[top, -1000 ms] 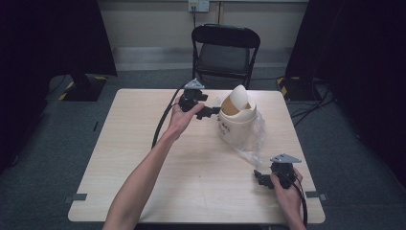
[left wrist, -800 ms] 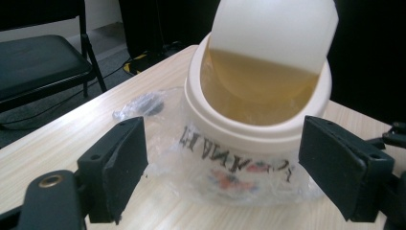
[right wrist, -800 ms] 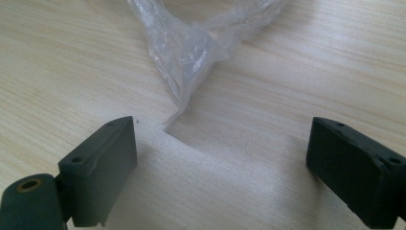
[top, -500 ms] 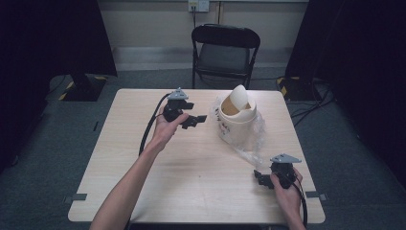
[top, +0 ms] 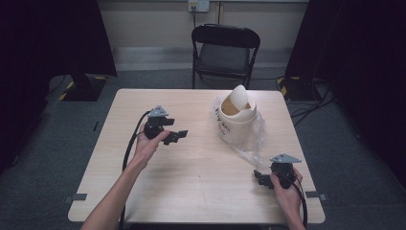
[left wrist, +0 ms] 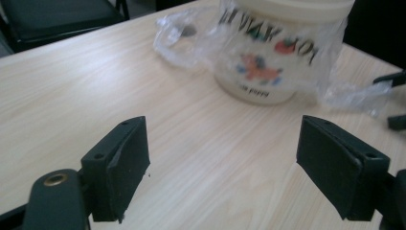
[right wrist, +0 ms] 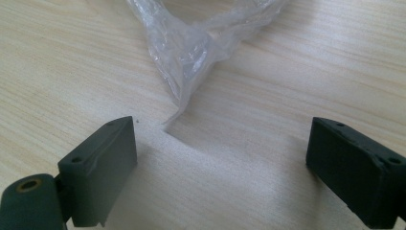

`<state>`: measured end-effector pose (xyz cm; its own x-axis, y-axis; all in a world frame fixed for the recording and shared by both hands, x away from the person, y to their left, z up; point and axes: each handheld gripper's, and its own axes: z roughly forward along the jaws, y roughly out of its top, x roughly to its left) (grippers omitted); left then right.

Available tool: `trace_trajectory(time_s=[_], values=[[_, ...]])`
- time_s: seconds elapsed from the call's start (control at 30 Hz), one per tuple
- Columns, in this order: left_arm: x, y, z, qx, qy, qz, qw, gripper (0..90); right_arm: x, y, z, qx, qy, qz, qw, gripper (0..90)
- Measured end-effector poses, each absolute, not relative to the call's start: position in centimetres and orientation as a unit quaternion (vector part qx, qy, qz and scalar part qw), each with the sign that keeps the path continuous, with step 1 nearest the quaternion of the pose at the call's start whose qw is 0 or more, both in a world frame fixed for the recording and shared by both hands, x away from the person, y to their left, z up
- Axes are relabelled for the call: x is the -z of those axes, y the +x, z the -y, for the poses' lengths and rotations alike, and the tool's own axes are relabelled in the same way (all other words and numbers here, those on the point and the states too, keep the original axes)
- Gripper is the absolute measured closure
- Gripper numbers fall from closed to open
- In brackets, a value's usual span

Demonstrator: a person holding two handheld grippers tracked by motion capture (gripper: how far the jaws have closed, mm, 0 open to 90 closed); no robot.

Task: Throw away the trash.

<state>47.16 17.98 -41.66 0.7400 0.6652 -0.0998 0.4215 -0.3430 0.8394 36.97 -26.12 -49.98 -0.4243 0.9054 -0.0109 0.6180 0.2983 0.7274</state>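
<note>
The small cream plastic bin with a swing lid (top: 237, 117) is standing upright on the far right part of the light wooden desk (top: 201, 177), wrapped in a clear thin plastic bag (top: 253, 143) whose loose tail is trailing toward the near right edge. The left hand-held gripper (top: 178, 136) is hovering well left of the bin, its jaws having just been closing slightly, yet standing apart with nothing between them. The right hand-held gripper (top: 258, 178) is resting near the bag's tail, jaws wide and empty; the crumpled film tip (right wrist: 177, 103) is lying just ahead of them.

Handling judgement: the bin is probably light and rigid, and likely to slide or tip if pulled. The film is soft, slippery and tearable; pinch it at a gathered fold, and steady the bin by its rim.
</note>
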Motion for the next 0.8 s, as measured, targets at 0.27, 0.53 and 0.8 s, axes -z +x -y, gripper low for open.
trace_trajectory(time_s=[0.27,0.53,0.8], values=[[44.9,44.1,-22.0,-0.146,0.804,-0.376,0.437,18.2,50.0,37.0,26.1,-0.332,0.49,-0.776,0.217,9.3],[48.5,40.5,-25.2,-0.152,0.812,-0.405,0.391,18.2,50.0,37.0,26.1,-0.332,0.491,-0.776,0.217,9.3],[50.1,39.3,-25.5,-0.181,0.824,-0.399,0.36,16.7,50.0,37.0,26.1,-0.332,0.491,-0.776,0.217,9.2]])
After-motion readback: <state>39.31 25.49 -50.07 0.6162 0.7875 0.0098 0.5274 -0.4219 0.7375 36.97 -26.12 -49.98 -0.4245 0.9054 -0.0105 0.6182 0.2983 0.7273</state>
